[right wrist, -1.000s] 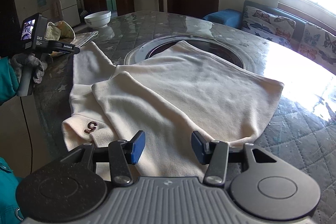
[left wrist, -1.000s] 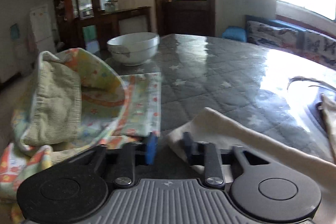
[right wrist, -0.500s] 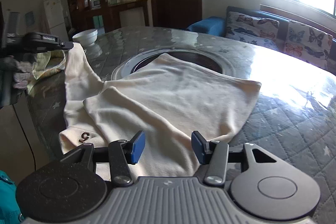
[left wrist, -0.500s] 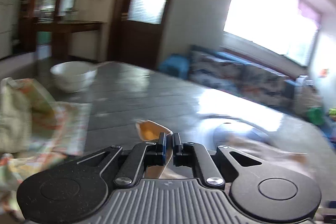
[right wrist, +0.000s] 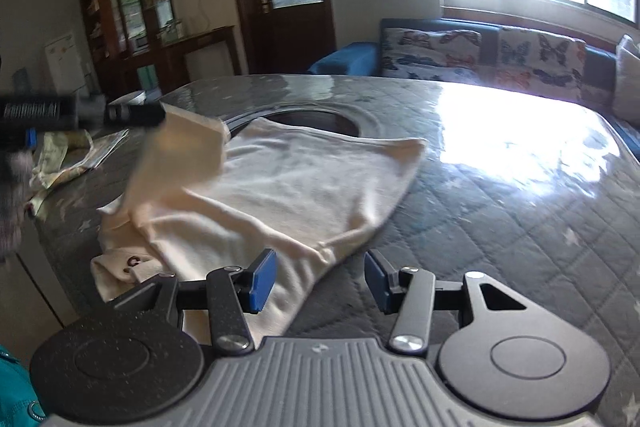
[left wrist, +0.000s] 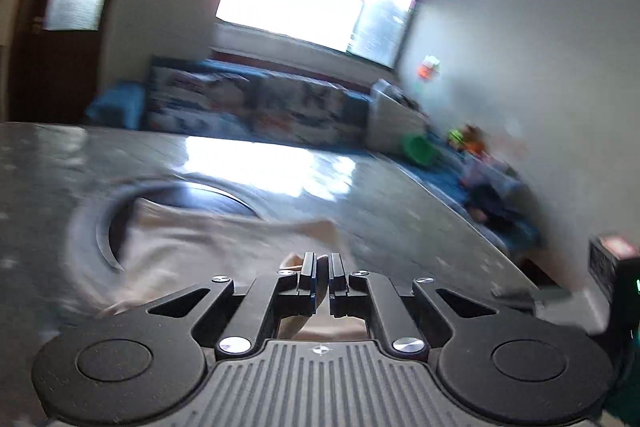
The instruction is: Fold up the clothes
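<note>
At the far left of the right wrist view, the left tongs (right wrist: 158,115) are seen blurred, held level above the bench (right wrist: 500,187) by a gloved hand (right wrist: 14,183) that is smeared by motion. They are closed tight on a corner of the cream garment (right wrist: 304,187), and that corner is lifted clear of the bench and hangs as a loose flap over the rest of the cloth. In the left wrist view the same tongs (left wrist: 323,277) are pointed somewhat downward across the bench, the pads all but meeting with a thin fold of the cream fabric pinched between them.

The garment itself is spread flat on the grey quilted bench, partly over the dark round recess (right wrist: 316,117) at the bench's middle; nothing can be made out inside the recess. Its near left part is folded over, and a small dark mark is visible on the cuff at the bench's edge. Behind the raised flap, a patterned cloth (right wrist: 68,159) is heaped on the bench, and the rim of a white bowl (right wrist: 128,99) is glimpsed beyond it; its contents cannot be told.

To the right, the right tongs (right wrist: 320,277) are held low and tilted downward at the garment's near hem. Their blue pads stand about half apart, and nothing is gripped; the left pad is above the cloth's edge and the right above bare bench.
</note>
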A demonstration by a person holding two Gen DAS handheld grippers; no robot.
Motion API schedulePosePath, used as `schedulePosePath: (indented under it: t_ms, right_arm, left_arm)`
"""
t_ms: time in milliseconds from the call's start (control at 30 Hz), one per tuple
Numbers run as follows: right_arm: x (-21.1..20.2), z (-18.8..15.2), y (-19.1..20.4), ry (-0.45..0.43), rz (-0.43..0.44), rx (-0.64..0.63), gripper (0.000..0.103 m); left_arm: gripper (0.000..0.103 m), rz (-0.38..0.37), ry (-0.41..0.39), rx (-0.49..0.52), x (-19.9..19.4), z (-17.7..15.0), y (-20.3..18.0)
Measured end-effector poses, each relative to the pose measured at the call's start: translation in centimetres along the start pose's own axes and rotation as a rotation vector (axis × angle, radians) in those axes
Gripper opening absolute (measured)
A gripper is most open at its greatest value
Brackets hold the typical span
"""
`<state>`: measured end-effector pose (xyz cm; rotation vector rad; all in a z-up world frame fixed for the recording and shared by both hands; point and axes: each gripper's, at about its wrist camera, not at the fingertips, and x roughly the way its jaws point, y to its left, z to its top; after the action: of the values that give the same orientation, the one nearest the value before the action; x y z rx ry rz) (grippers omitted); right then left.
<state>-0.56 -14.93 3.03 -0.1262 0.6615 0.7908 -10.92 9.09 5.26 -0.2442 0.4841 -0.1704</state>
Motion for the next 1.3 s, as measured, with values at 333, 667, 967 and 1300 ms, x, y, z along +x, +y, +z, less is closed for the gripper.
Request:
schedulePosePath:
  t_ms: [333,667,967,1300]
  right_arm:
    - [0.2,0.1,-0.3,0.017,0.02,0.025,0.049]
    - [4.5,1.2,3.1,0.095,0.129,-0.039,0.038]
    - [7.1,1.0,4.0,0.141,0.11,-0.036,0.012]
    - [4.8,2.3,3.4,0.075,0.045,-0.044,0.003]
  left_arm:
    - [0.023,-0.086,0.138,0.124,1.7,-3.0,-0.1]
    - [0.027,0.2,0.155,0.113,-2.5,-4.5,8.0]
    - [0.032,0.239,0.199,0.082,-3.5,-6.8,10.1]
    - [0.032,0.191,0.124,0.096,-3.1,-2.9,10.1]
